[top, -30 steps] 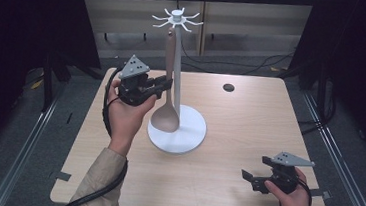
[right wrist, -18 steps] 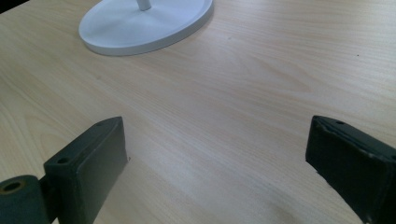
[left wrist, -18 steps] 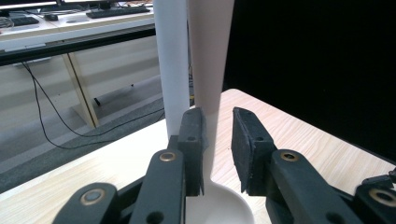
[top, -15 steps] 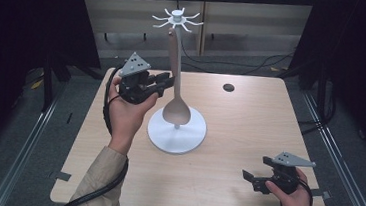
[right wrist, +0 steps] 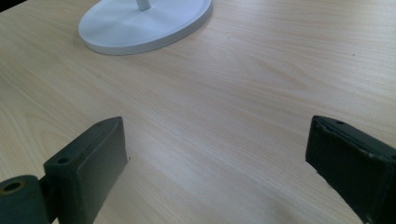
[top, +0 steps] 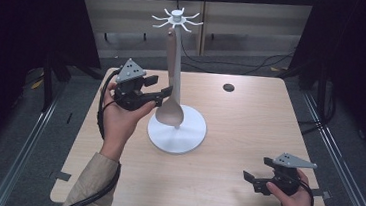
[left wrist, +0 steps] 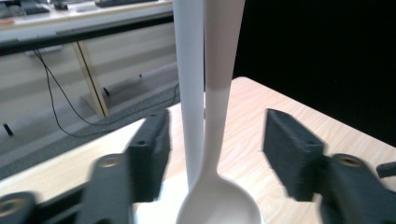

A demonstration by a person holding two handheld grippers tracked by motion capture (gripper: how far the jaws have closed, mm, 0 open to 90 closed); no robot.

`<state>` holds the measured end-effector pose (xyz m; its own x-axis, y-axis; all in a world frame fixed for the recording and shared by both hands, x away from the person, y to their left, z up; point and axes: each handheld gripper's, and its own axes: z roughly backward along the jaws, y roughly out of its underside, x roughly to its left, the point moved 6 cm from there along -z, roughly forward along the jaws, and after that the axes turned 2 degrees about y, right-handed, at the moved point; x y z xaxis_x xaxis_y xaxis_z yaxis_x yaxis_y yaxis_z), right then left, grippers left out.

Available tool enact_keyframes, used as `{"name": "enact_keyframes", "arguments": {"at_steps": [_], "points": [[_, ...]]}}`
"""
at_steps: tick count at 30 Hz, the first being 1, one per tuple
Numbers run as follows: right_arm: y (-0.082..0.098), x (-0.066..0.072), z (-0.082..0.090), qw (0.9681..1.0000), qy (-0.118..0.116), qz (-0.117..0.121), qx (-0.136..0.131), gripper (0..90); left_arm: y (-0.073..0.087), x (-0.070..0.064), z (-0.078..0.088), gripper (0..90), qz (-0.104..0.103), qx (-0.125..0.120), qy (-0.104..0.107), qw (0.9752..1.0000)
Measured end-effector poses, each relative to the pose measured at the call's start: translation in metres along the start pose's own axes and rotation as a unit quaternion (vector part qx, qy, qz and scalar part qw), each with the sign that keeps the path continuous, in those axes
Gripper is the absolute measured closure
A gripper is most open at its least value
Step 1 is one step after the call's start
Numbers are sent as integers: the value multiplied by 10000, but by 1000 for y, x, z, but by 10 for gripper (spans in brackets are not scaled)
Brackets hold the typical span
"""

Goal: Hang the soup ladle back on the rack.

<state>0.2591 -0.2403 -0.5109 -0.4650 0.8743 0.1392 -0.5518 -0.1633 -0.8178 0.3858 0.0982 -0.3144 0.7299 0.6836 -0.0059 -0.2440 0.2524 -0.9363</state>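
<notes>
- Since the earlier frame the left gripper (top: 164, 95) has just been opening – its pads now stand clear of the spoon (top: 170, 113).
- Spoon hangs at frame centre from the white stand (top: 176, 135), bowl down.
- Right gripper (top: 250, 181), lower right – spread wide, grasping nothing.
</notes>
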Motion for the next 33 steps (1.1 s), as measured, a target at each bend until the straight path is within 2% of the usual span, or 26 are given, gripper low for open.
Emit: {"name": "enact_keyframes", "arguments": {"at_steps": [3,7,16,24,33], "points": [[2,0,1,10000,2,13,38,47,5,2,0,307,-39,52,-29,10000],[1,0,3,10000,30,-14,3,48,12,2,1,256,-72,123,-46,9999],[1,-1,5,10000,82,-13,-51,48,34,3,-3,135,-7,252,4,9997],[1,-2,5,10000,72,-4,-25,48,51,-3,-7,87,35,315,120,9994],[2,-1,4,10000,80,2,-3,48,70,-2,-9,56,160,370,167,9990]]}}
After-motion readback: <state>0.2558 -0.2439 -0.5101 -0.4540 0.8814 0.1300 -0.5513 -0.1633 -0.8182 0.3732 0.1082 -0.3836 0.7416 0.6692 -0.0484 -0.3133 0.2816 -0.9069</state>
